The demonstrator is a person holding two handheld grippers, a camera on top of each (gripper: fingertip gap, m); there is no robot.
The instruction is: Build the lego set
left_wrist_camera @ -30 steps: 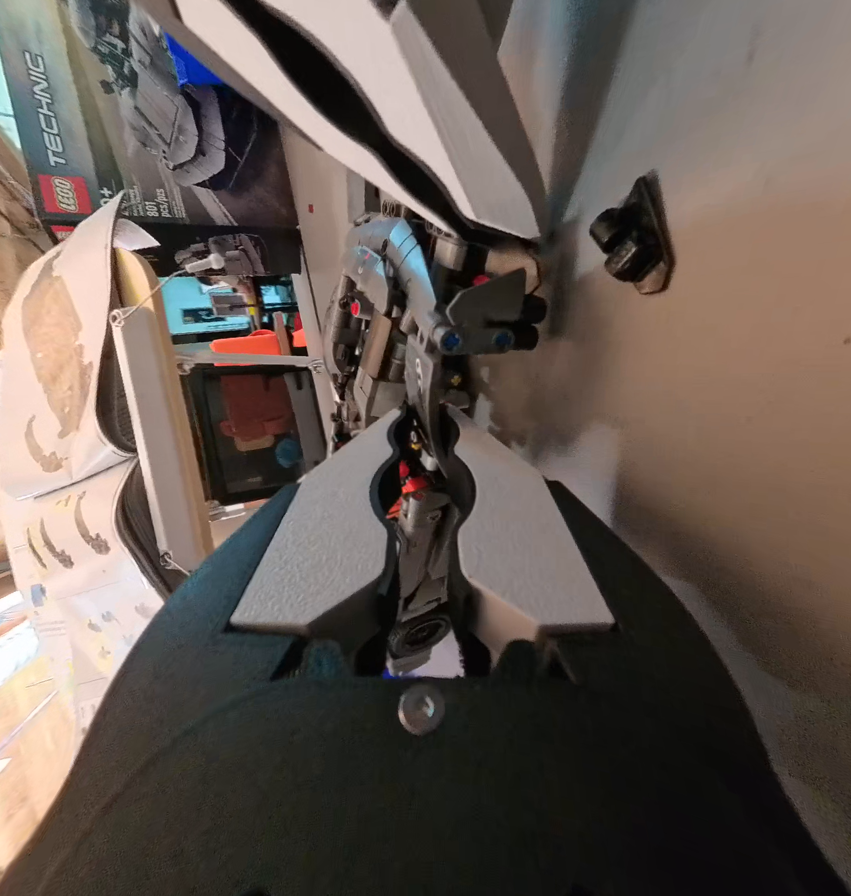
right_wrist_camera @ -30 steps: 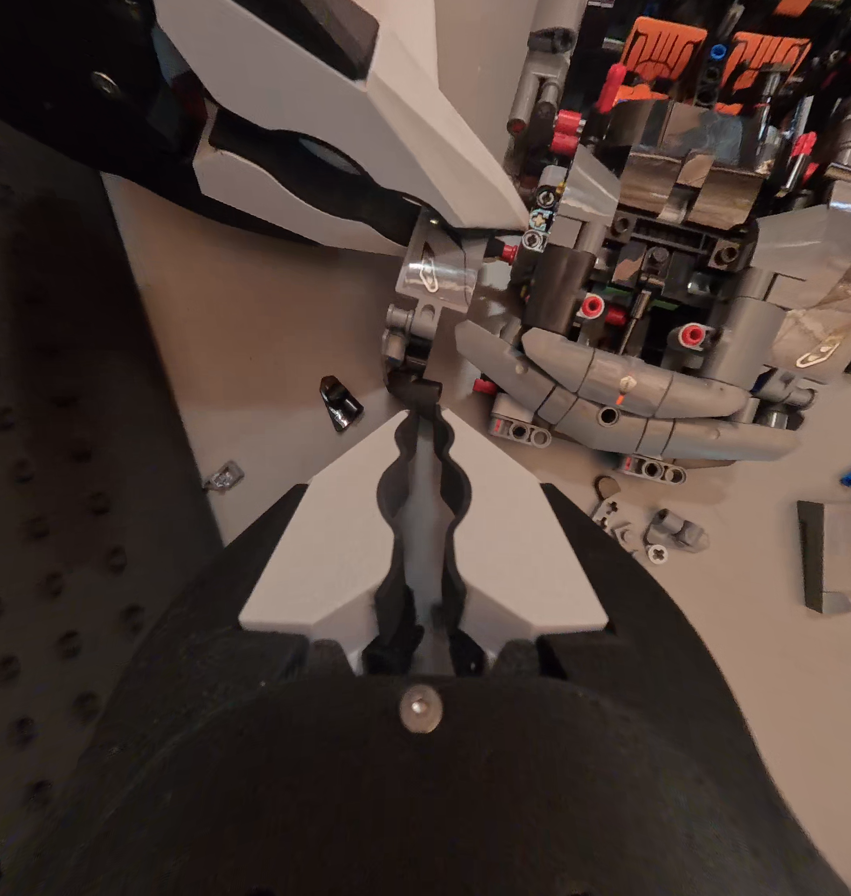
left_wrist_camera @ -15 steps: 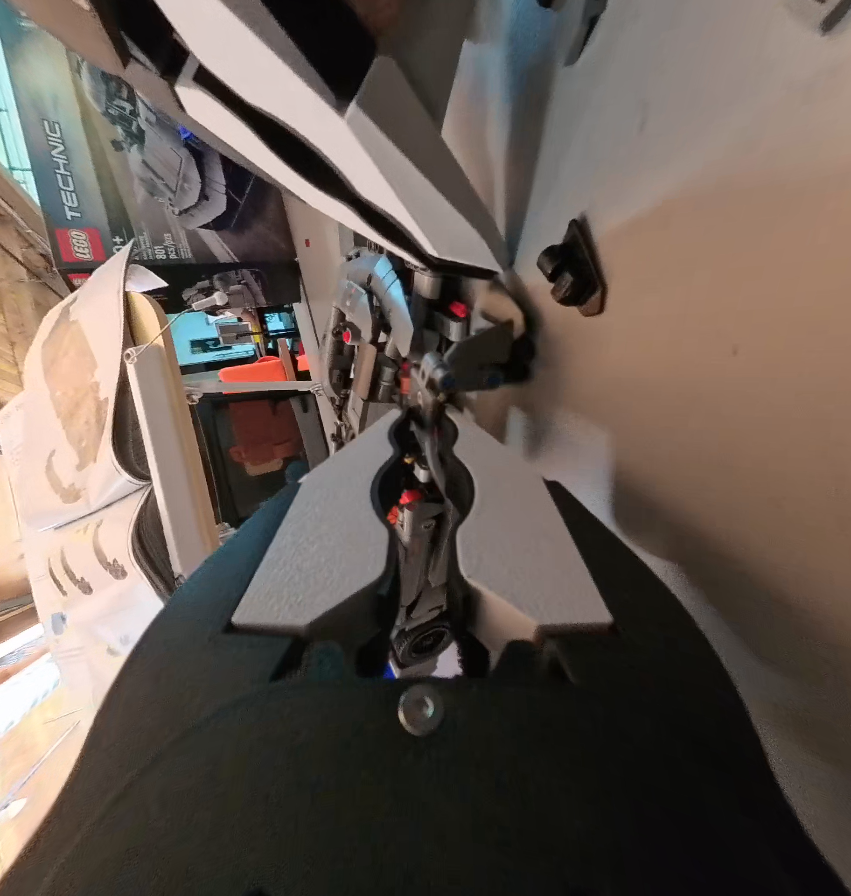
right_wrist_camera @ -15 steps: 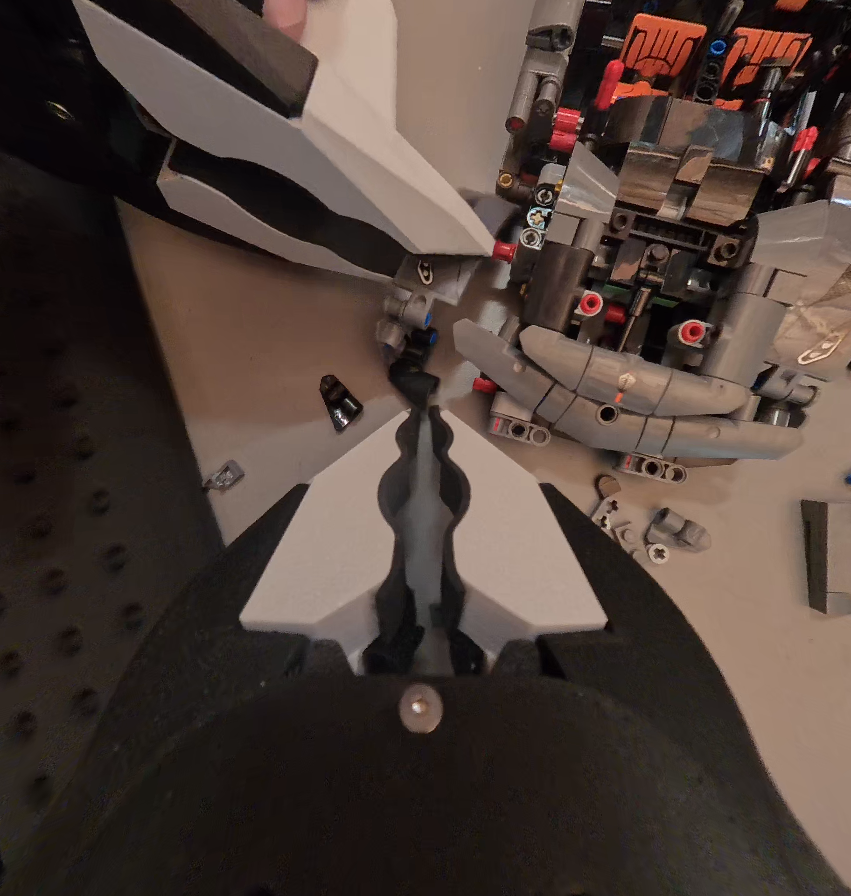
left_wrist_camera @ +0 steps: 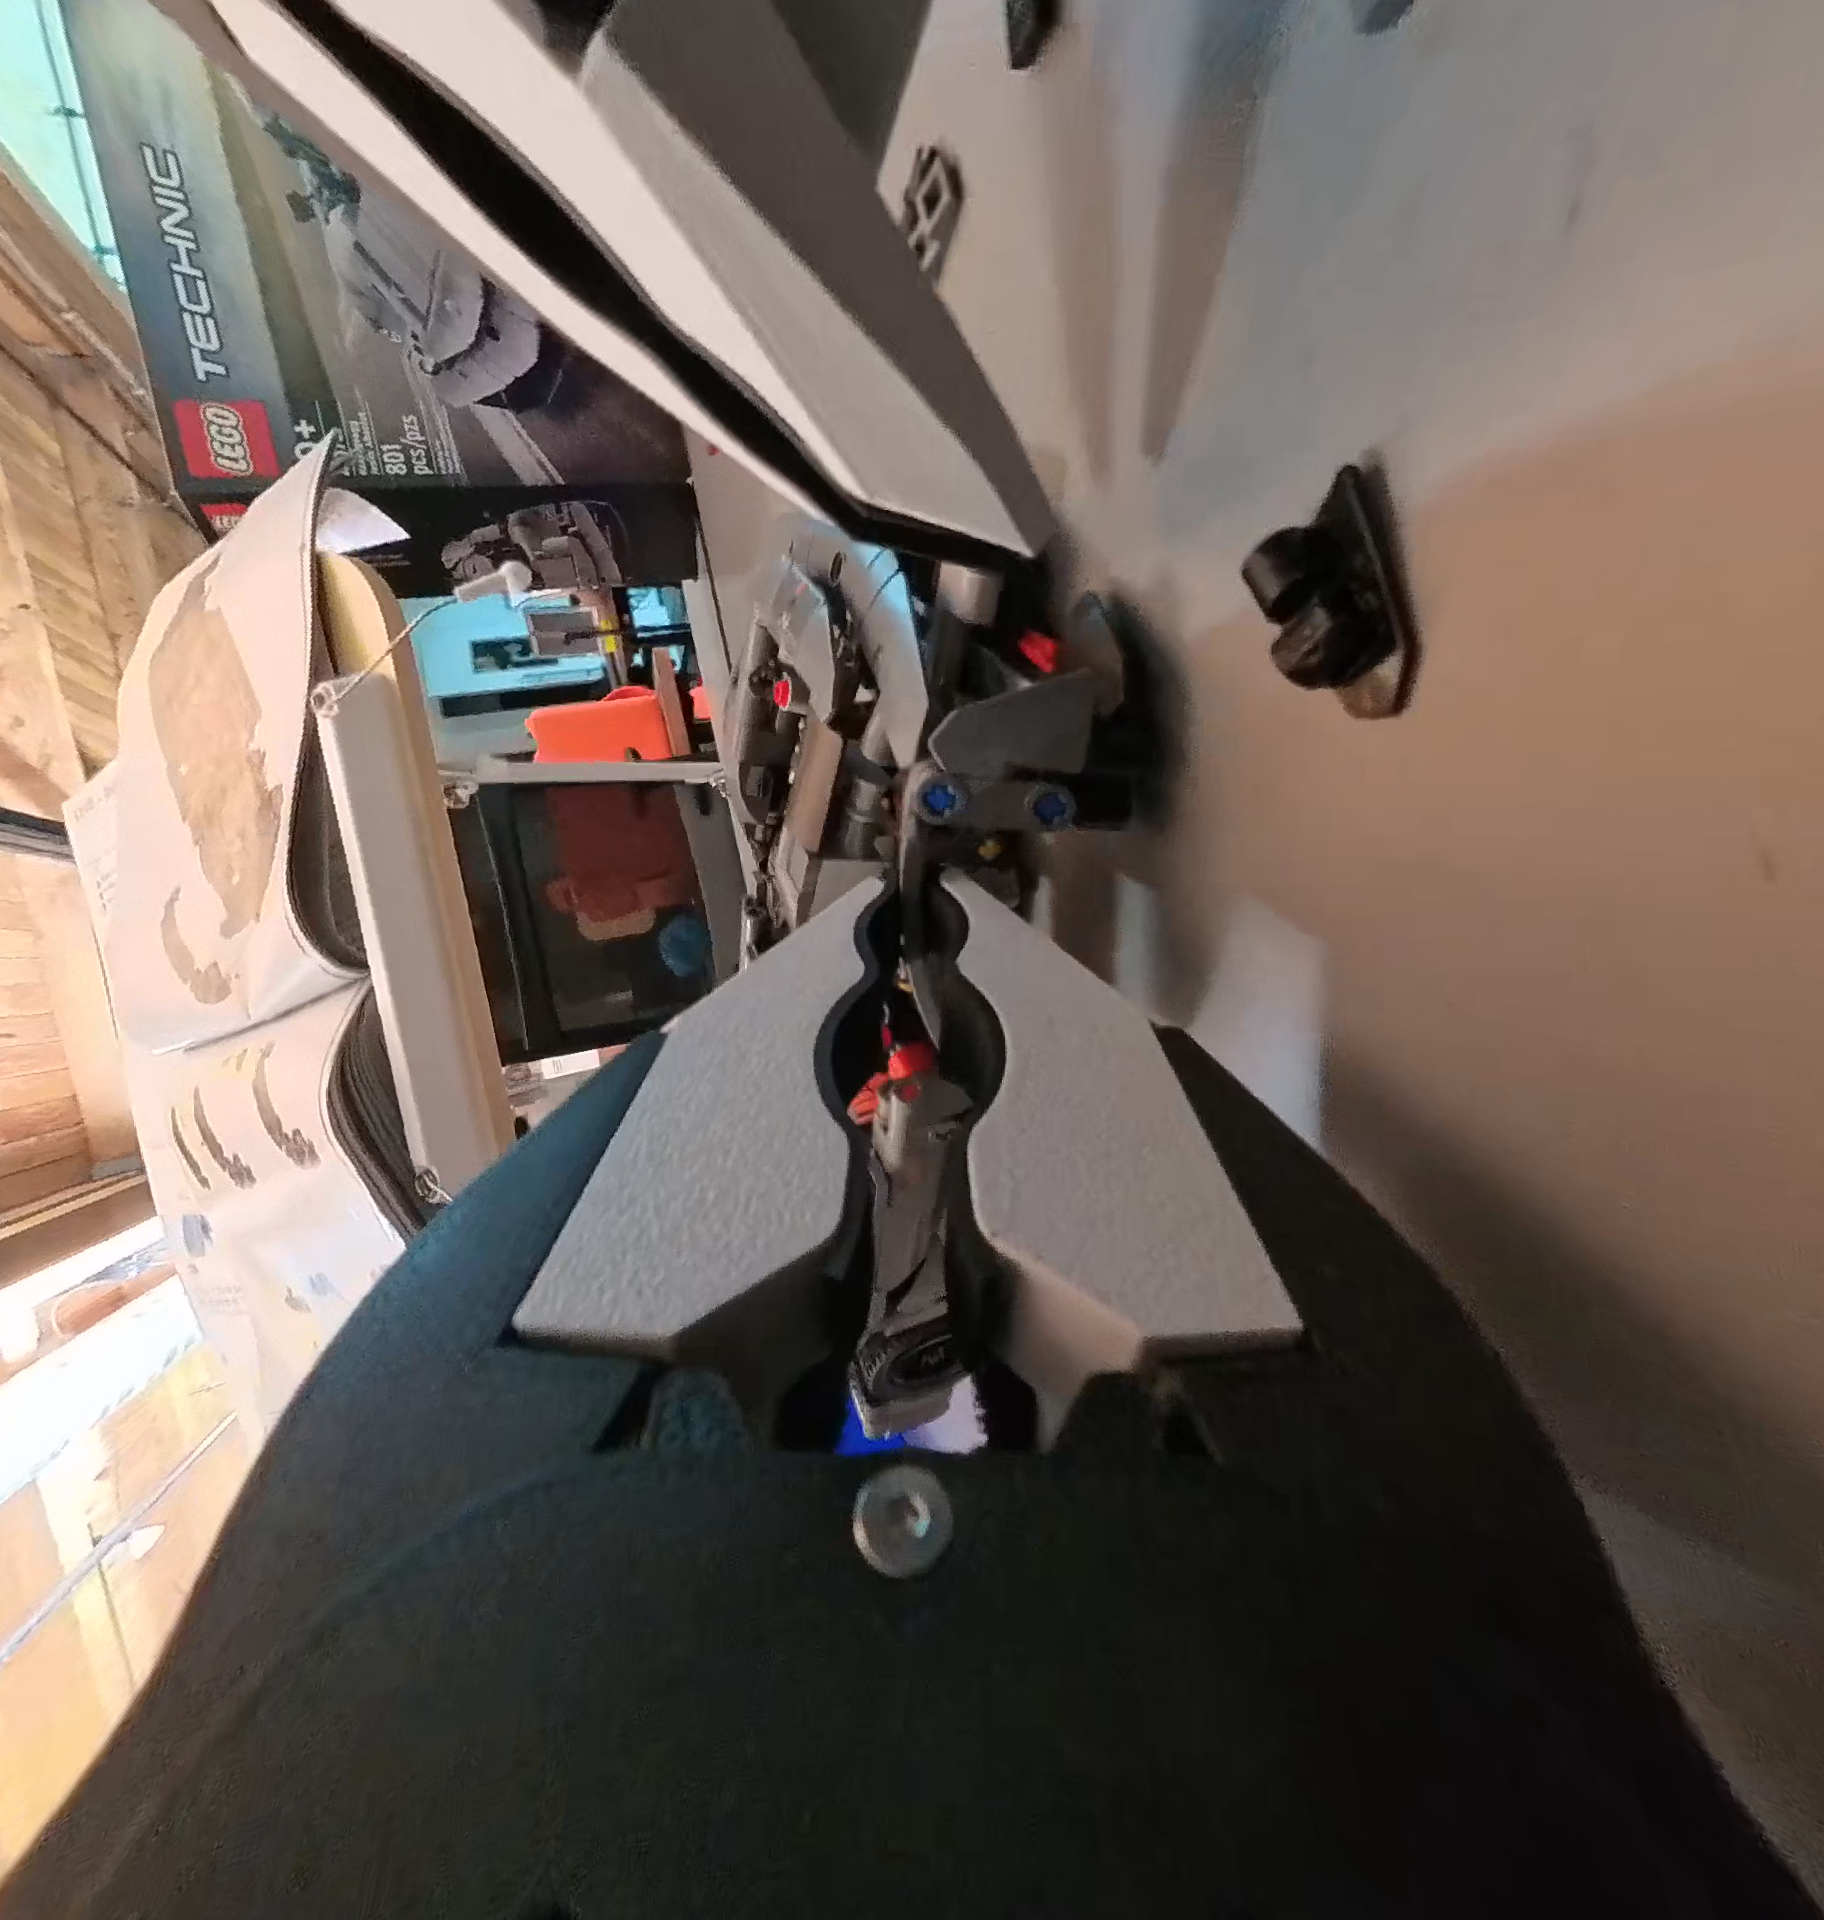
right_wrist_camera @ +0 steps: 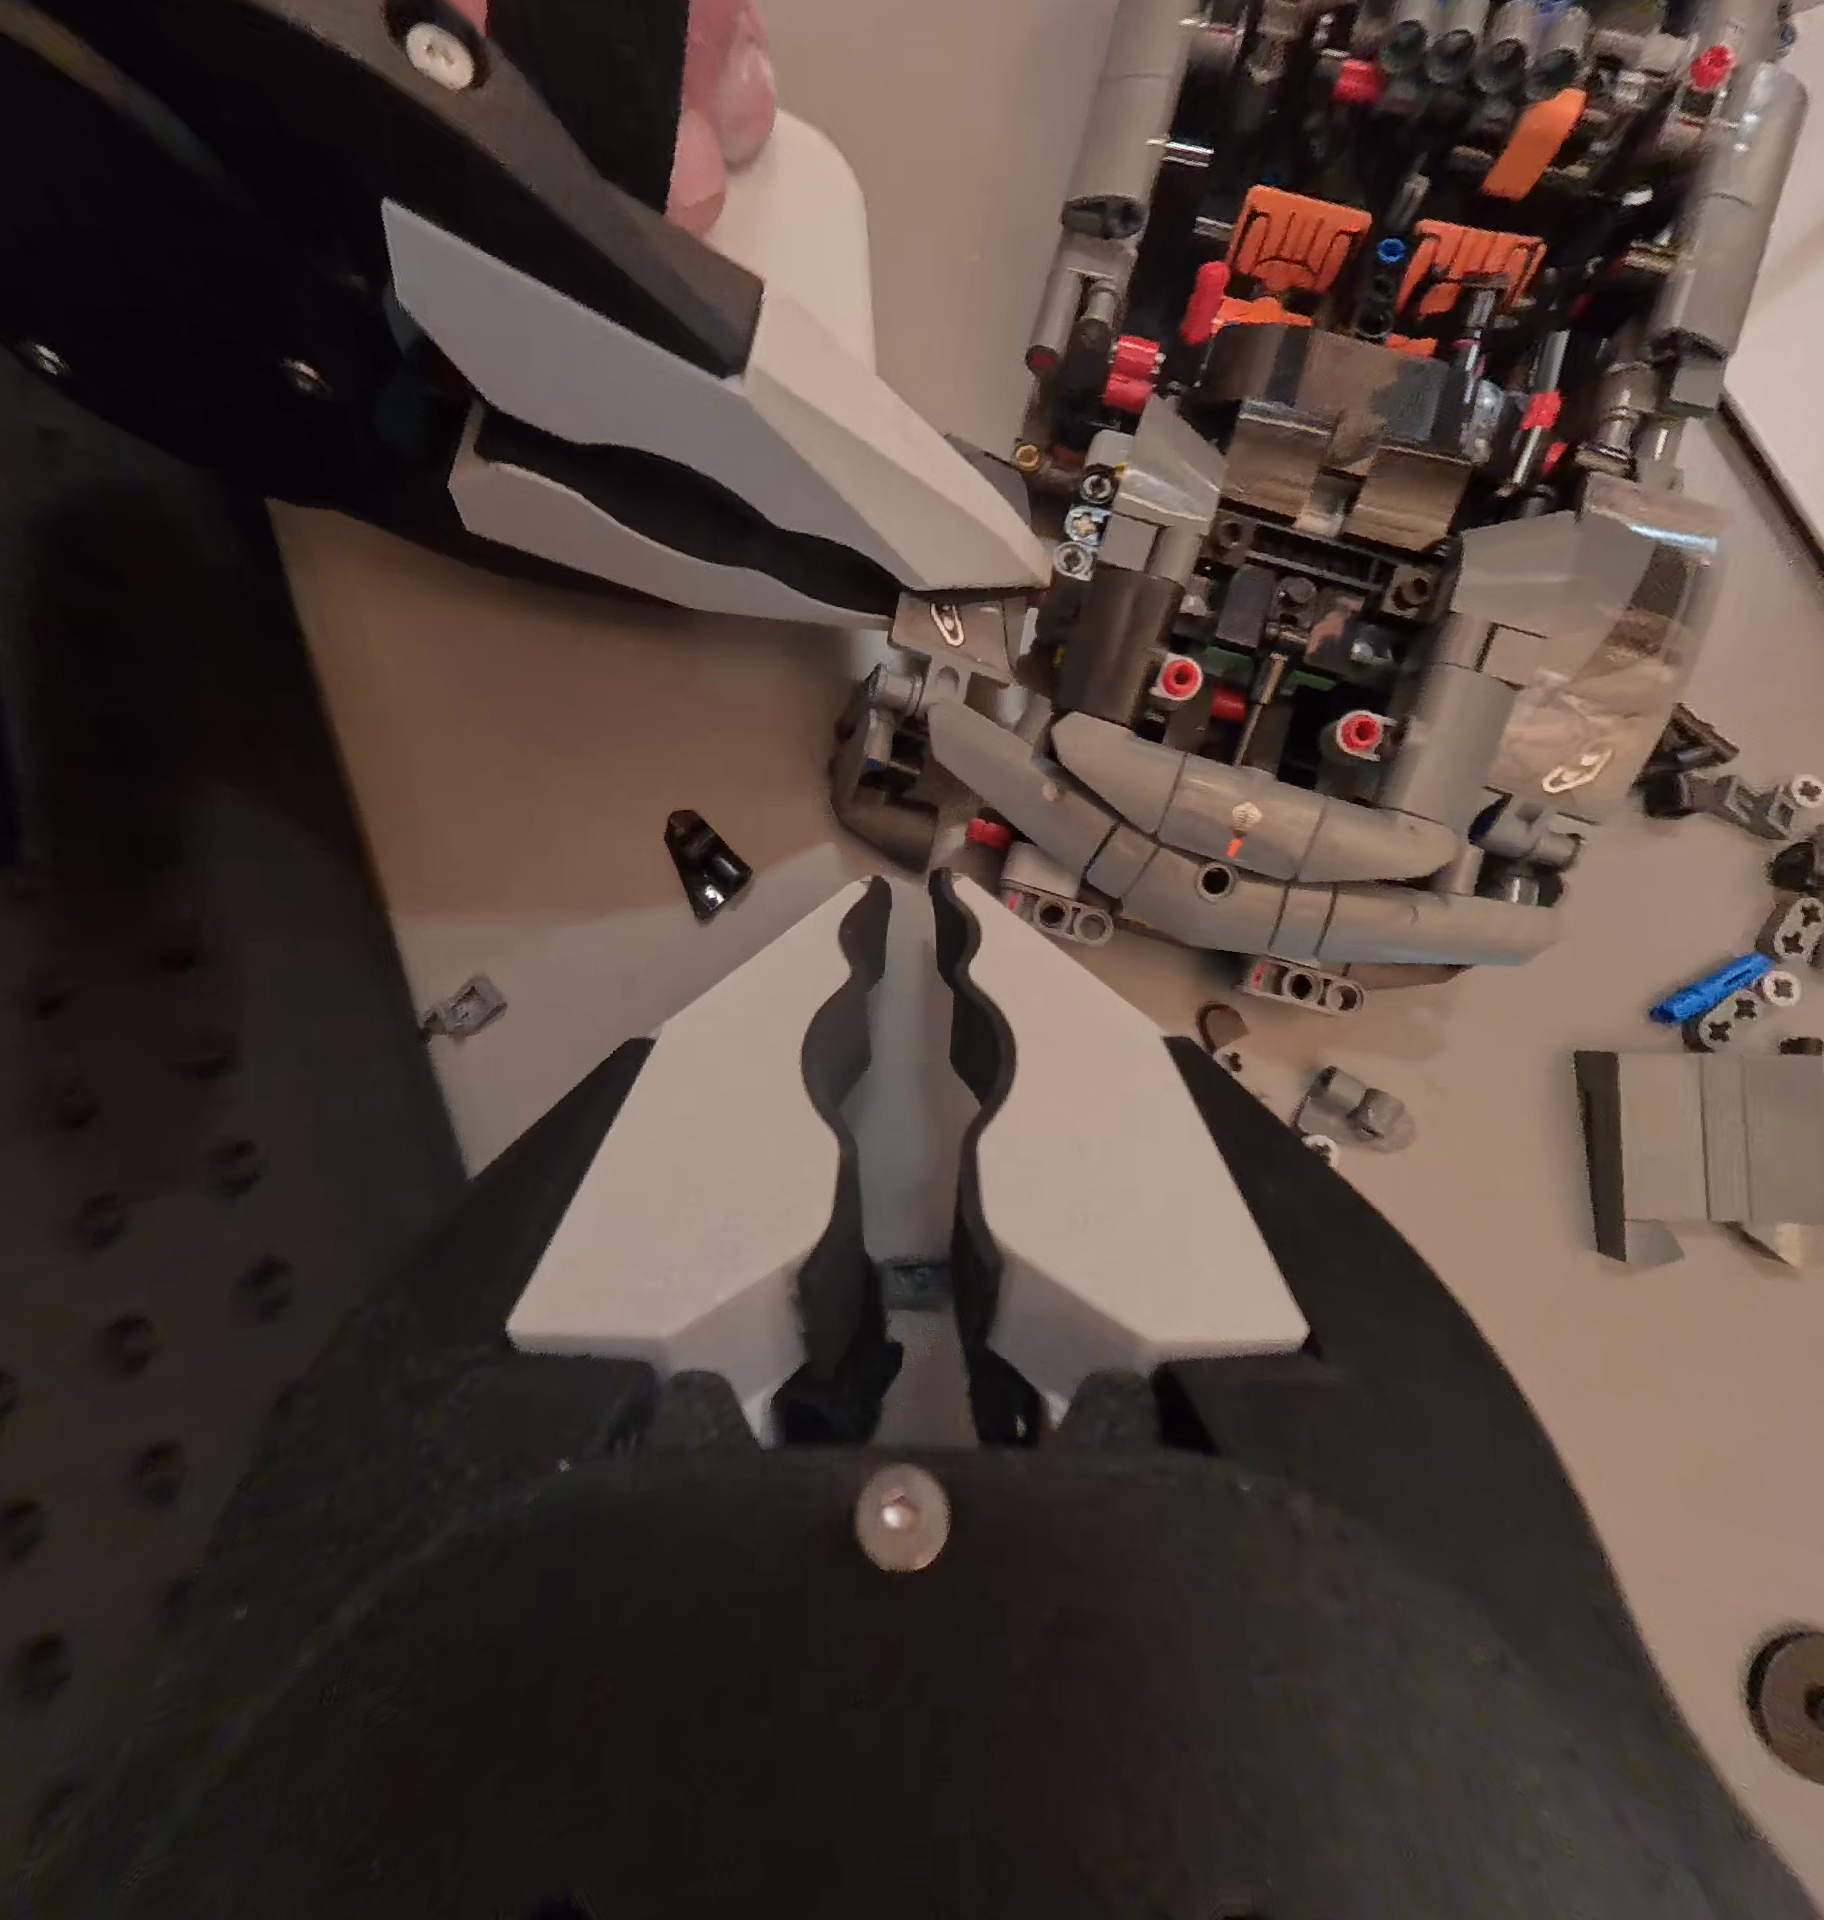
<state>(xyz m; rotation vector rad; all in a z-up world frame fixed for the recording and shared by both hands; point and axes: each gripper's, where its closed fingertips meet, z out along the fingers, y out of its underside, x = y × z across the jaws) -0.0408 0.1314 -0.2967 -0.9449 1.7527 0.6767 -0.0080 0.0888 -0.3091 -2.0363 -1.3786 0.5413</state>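
Gripping grey fender piece (left_wrist_camera: 913, 1174), left tongs (left_wrist_camera: 918, 894) clamp it at front corner of lego car (right_wrist_camera: 1292, 665) mid-desk. Right tongs (right_wrist_camera: 903, 883) parted narrowly, empty, tips just short of car's bumper. Printed set box (left_wrist_camera: 295, 312) and instruction booklet (left_wrist_camera: 222, 790) behind (wording skipped). Loose pieces: black slope (right_wrist_camera: 705, 862), blue pin (right_wrist_camera: 1708, 985), grey panel (right_wrist_camera: 1708, 1164) on desk (right_wrist_camera: 1510, 1455).

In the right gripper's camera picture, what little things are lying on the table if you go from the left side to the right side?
Small grey clip piece → shiny black wedge piece → grey connector → blue pin → black round disc.
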